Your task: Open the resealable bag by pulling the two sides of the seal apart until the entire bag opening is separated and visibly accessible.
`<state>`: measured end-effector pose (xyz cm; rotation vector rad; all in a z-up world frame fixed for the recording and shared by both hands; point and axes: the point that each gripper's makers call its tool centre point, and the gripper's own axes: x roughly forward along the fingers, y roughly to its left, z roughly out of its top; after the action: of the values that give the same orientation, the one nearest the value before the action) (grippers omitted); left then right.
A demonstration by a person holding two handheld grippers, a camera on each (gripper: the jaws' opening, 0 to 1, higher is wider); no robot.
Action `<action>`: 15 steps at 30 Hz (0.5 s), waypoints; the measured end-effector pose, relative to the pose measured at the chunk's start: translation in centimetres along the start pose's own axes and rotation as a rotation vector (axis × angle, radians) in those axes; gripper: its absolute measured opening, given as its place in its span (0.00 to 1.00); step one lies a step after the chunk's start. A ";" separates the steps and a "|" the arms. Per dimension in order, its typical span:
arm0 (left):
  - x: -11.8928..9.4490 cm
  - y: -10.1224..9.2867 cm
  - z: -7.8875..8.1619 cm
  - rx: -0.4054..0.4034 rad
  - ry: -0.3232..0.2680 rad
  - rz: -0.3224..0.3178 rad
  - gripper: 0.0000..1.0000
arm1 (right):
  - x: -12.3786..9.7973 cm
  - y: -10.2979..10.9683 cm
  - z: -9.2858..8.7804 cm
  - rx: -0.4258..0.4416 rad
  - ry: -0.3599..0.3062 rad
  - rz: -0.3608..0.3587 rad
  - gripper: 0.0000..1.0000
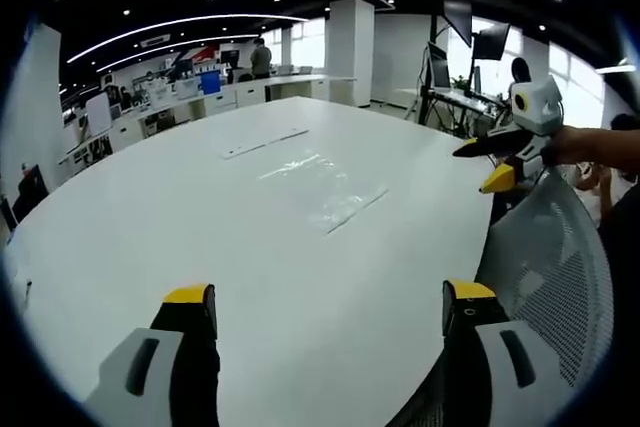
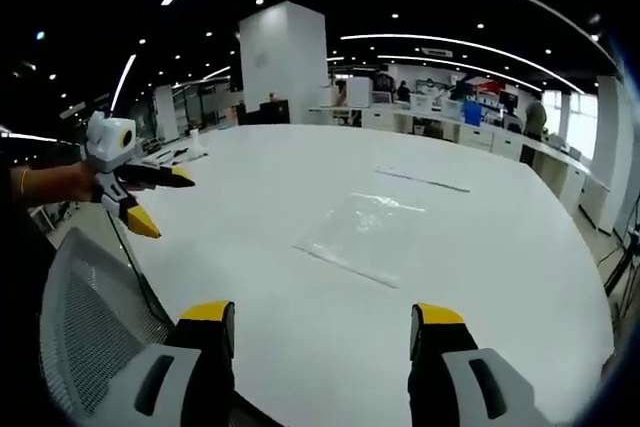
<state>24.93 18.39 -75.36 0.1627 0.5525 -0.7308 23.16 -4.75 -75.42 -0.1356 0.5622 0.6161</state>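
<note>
Two grippers open, bag (image 1: pixel 322 187) untouched (table (image 1: pixel 150 217))

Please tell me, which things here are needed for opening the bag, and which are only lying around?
For the job:
- clear resealable bag, flat on the white table
- left gripper, jaws open
- right gripper, jaws open

Lying about:
- thin flat strip beyond the bag
- mesh chair at the table's edge

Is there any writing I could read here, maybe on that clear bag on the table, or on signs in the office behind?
None can be read.
Clear bag: no print shows on it.
White strip farther along the table: no writing to make out.
Red and blue shapes on the far desks: too small and blurred to read.
</note>
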 end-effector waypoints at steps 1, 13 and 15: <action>0.1 0.0 0.0 0.001 0.001 -0.001 0.92 | 0.4 -0.1 0.1 -0.004 -0.001 0.009 0.70; 0.2 -0.2 0.1 0.002 -0.001 -0.006 0.92 | 4.9 0.0 2.6 -0.108 0.008 0.085 0.67; 0.2 -0.3 0.1 0.000 -0.001 -0.005 0.92 | 5.7 0.0 2.9 -0.128 0.008 0.100 0.66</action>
<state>24.88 18.06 -75.35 0.1607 0.5517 -0.7353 28.28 -1.02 -76.04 -0.2316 0.5395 0.7489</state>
